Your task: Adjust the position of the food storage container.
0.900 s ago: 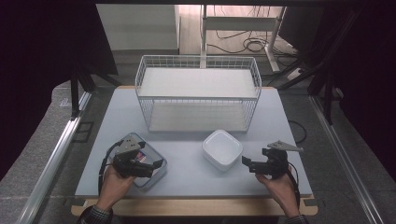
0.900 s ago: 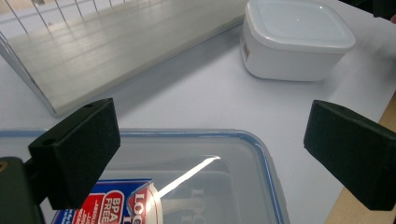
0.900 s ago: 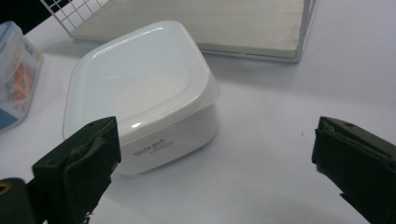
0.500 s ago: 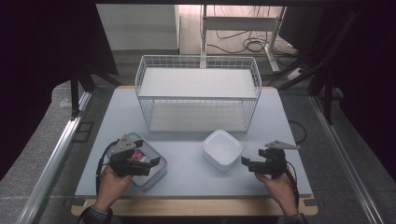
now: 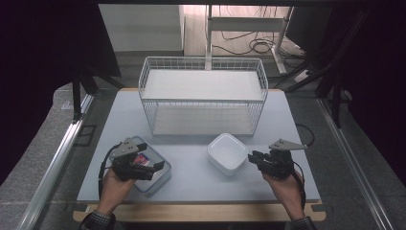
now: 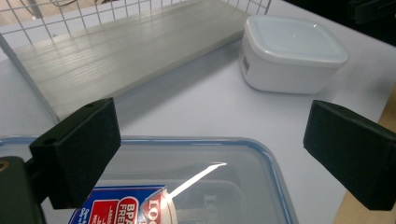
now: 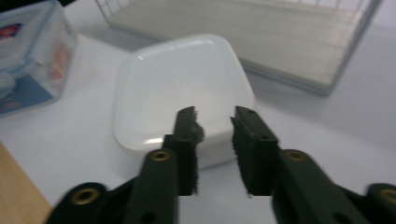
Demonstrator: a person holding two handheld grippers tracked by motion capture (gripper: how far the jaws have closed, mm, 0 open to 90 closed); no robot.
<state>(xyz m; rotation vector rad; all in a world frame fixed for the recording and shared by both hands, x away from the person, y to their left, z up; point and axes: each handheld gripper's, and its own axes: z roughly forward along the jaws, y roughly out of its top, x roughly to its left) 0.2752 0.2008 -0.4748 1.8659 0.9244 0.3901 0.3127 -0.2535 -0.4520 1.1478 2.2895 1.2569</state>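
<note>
Basically, left gripper (image 5: pixel 155 167) hangs wide open over the clear lidded box (image 5: pixel 160 178) near the table's (image 5: pixel 191 184) front-left corner, while right gripper (image 5: pixel 253 157), jaws narrowly apart, points at the white container (image 5: pixel 228 153) mid-front.

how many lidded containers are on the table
2: a clear blue-rimmed container near the front left, under the left tool; a white container at front centre, before the wire basket.

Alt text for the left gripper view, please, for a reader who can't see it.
The left gripper hangs with its two black jaws wide apart over a clear lidded box with a red and blue label. Beyond it on the white table sit a white tub and a wire basket.
</note>
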